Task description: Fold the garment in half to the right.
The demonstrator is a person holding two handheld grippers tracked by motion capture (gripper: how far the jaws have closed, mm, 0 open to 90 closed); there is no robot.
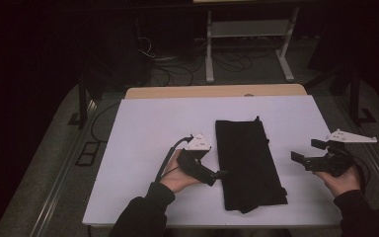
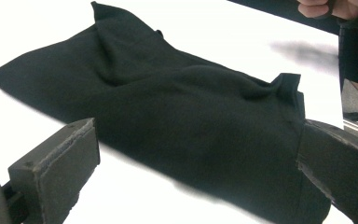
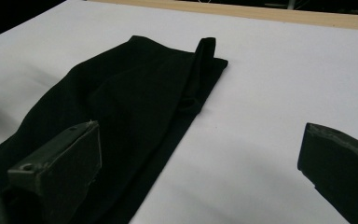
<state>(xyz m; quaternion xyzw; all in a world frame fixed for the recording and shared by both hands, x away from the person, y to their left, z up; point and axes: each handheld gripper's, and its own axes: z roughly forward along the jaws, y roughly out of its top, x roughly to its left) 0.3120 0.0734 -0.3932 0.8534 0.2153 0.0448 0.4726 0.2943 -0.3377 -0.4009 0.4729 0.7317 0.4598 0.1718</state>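
One folded black cloth lies on one white table between two open tools, left and right.

We hold one gripper in each hand, both forearms entering from the near edge in dark sleeves. Our left hand grips the left gripper from below, with its body angled to our right and slightly toward us; its cable loops out to the left of the hand, and its grey three-cornered plate faces upward. In the left gripper view its jaws stand wide apart. Our right hand holds the right gripper pointed to our left, with its plate on top. In the high view and the right gripper view, its jaws are likewise spread wide.
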